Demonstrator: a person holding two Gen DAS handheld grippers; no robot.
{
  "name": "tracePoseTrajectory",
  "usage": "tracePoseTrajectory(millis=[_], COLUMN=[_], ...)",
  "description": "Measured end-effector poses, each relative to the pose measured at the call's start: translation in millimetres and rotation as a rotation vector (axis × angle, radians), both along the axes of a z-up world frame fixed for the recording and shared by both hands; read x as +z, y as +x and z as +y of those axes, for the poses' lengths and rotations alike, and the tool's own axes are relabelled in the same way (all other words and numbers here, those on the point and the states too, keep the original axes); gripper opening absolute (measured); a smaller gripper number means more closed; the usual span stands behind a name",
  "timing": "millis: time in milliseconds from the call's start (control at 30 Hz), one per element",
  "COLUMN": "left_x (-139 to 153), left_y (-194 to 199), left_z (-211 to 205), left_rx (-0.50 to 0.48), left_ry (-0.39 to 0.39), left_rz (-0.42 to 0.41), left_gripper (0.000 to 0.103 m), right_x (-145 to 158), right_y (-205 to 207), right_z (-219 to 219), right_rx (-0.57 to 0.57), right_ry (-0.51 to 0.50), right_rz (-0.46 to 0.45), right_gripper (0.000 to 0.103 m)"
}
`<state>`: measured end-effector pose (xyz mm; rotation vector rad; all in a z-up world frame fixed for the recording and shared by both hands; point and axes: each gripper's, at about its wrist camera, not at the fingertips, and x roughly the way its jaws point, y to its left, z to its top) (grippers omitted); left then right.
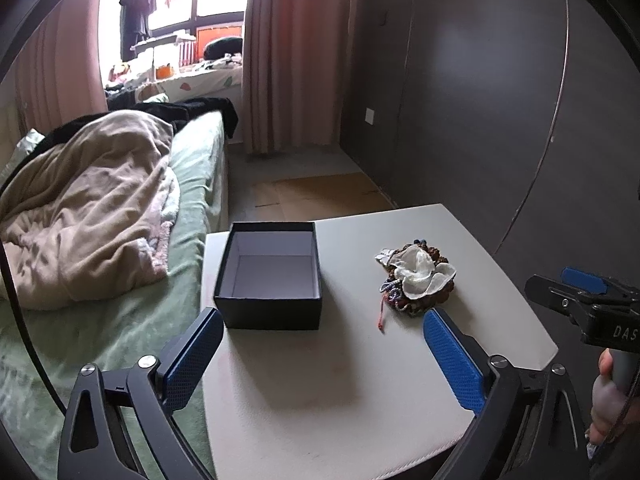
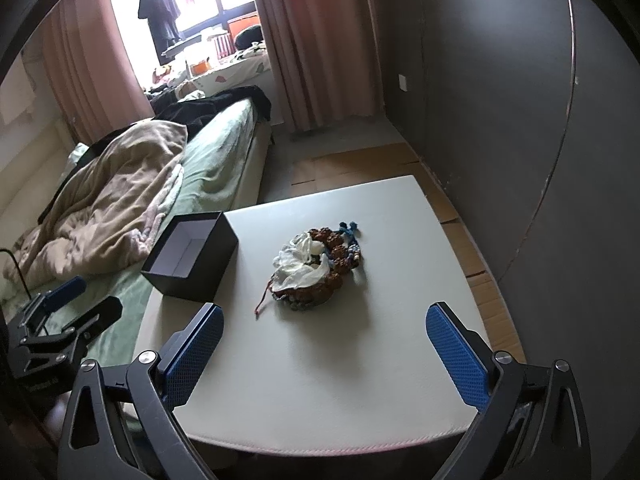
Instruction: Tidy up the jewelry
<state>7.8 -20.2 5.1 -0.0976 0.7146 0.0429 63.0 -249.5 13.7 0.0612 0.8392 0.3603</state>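
Observation:
A pile of jewelry (image 1: 416,280) lies on the white table (image 1: 340,380): brown beaded bracelets, a white fabric flower, blue beads and a red cord. An open black box (image 1: 272,276) with a white, empty inside stands left of the pile. My left gripper (image 1: 322,322) is open and empty, above the table's near part, with the box and pile just ahead. My right gripper (image 2: 324,318) is open and empty, near the table's front edge, short of the pile (image 2: 316,268). The box (image 2: 192,258) sits at the table's left edge (image 2: 360,400).
A bed (image 1: 132,280) with a green sheet and a beige blanket (image 1: 88,208) adjoins the table on the left. A dark wall (image 1: 480,100) stands to the right. Cardboard sheets (image 2: 360,164) lie on the floor behind. The other gripper shows at the right edge of the left wrist view (image 1: 584,300).

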Motion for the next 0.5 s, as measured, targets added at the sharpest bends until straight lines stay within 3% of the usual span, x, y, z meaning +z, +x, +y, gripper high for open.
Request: tracePoseTrajectory(millis=[500], left_x=[-19.3], left_y=[46.6], left_z=[-24.1], left_rx=[-0.021], left_ry=[-0.034], left_rz=[0.056], left_gripper=[0.097], right_x=[-5.9], right_y=[42.7], right_z=[-34.6], right_rx=[-0.102], right_ry=[0.117], right_rz=[0.094], right_gripper=[0.102])
